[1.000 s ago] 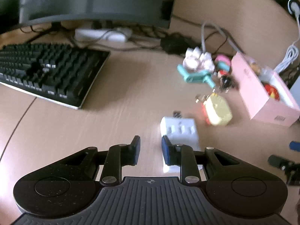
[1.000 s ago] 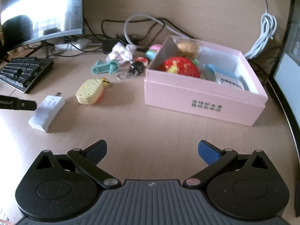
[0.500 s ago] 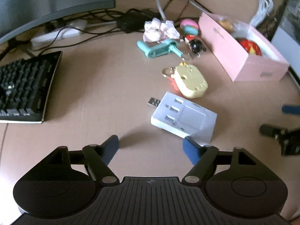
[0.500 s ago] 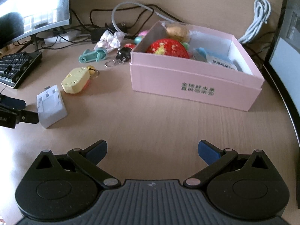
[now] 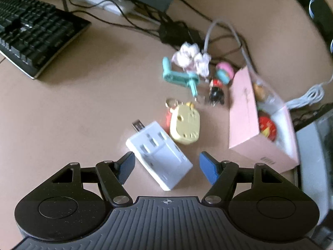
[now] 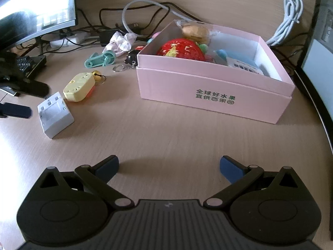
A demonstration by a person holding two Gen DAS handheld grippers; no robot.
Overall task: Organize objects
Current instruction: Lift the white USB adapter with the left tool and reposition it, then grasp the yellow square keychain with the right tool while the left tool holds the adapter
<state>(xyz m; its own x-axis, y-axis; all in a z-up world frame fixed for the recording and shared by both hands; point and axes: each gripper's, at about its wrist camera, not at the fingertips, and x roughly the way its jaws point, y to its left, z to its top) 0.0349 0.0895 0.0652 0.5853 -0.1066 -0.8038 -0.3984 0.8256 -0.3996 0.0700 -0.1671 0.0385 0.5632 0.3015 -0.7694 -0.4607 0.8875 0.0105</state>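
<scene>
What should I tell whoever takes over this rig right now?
Left gripper: open, its fingers on either side of the white charger, not pressing it; they have just been closing a little.
Right gripper: open, empty, over bare desk in front of the pink box.
Done: the box already holds a red strawberry toy and other items.
Left on the desk: the charger, yellow keychain, teal clip, black figure keychain, crumpled wrapper.
Next, probably: grip the charger and put it in the box.
</scene>
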